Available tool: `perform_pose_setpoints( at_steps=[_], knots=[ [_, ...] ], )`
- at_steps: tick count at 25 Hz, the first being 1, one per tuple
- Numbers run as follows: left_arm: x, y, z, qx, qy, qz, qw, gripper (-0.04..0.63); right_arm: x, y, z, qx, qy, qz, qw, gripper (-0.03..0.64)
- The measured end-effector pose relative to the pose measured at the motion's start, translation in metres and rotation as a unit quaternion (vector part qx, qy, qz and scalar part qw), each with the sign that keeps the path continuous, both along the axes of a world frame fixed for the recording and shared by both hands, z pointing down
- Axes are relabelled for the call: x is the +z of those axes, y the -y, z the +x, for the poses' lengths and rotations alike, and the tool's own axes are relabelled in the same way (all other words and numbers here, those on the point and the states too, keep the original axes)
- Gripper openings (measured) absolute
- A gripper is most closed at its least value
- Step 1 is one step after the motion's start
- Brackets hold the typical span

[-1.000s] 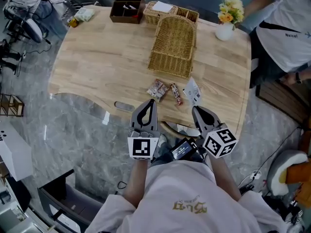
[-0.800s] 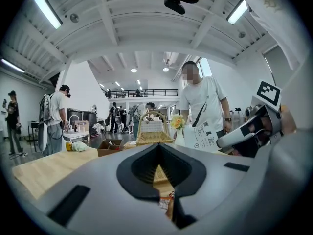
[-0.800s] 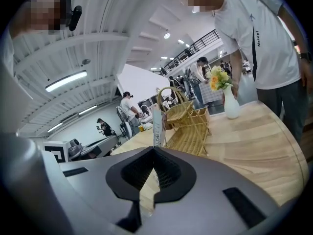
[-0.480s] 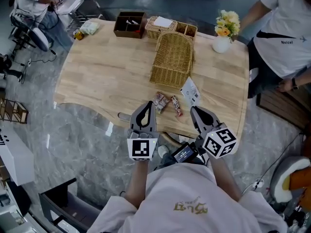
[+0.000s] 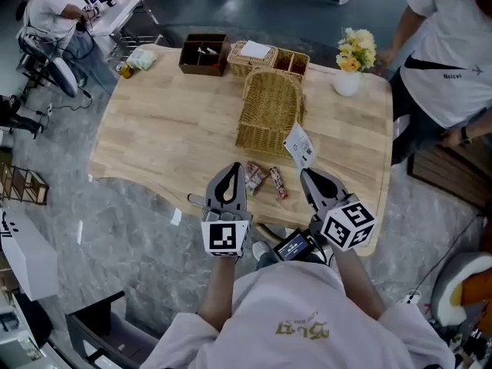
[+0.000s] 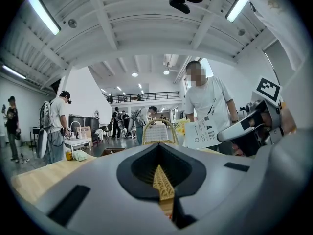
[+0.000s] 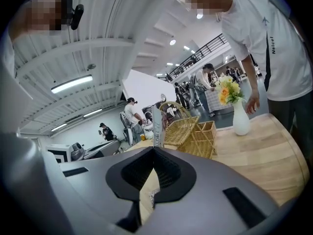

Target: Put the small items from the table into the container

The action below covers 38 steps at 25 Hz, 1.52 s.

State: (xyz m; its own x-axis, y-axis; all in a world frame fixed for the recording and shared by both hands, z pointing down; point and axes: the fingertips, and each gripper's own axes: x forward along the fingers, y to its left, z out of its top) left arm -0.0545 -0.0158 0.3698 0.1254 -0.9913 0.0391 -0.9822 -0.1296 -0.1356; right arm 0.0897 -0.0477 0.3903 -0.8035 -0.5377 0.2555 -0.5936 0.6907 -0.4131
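Over the near edge of the table [image 5: 154, 129], clamped shut in the right gripper [image 5: 307, 173]: a white packet [image 5: 299, 144], held upright, just near of the basket [image 5: 269, 110]. To the left, the left gripper [image 5: 234, 167], closed and empty. Between both tips, lying on the table: two snack bars [image 5: 265, 180].
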Motion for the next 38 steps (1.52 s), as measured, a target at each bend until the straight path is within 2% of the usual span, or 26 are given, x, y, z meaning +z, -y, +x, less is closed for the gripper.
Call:
perform_pose_setpoints(
  at_steps=[13,18,21,24,29,32,38],
  knots=[
    [0.003,0.042,-0.001,-0.011,-0.003,-0.016,0.9998,-0.006,0.002,0.050,-0.018,-0.023,0.008,-0.007,1.000,0.018],
    [0.010,0.055,-0.005,-0.014,0.004,-0.020,0.9997,-0.006,0.011,0.065,-0.025,-0.034,0.005,-0.020,0.999,0.018],
    [0.011,0.063,-0.010,-0.032,-0.012,-0.037,0.9987,-0.006,0.017,0.076,-0.031,-0.040,0.008,-0.030,0.999,0.018],
    [0.016,0.070,-0.013,-0.030,-0.004,-0.033,0.9990,-0.006,0.023,0.087,-0.038,-0.045,0.012,-0.042,0.998,0.018],
    [0.017,0.080,-0.017,-0.051,-0.018,-0.051,0.9972,-0.006,0.030,0.100,-0.051,-0.060,0.023,-0.062,0.996,0.018],
    [0.018,0.085,-0.016,-0.050,0.002,-0.061,0.9969,-0.006,0.038,0.106,-0.057,-0.065,0.002,-0.063,0.996,0.018],
    [0.022,0.094,-0.025,-0.063,-0.012,-0.067,0.9957,-0.006,0.045,0.113,-0.064,-0.067,-0.037,-0.042,0.996,0.020]
  ],
)
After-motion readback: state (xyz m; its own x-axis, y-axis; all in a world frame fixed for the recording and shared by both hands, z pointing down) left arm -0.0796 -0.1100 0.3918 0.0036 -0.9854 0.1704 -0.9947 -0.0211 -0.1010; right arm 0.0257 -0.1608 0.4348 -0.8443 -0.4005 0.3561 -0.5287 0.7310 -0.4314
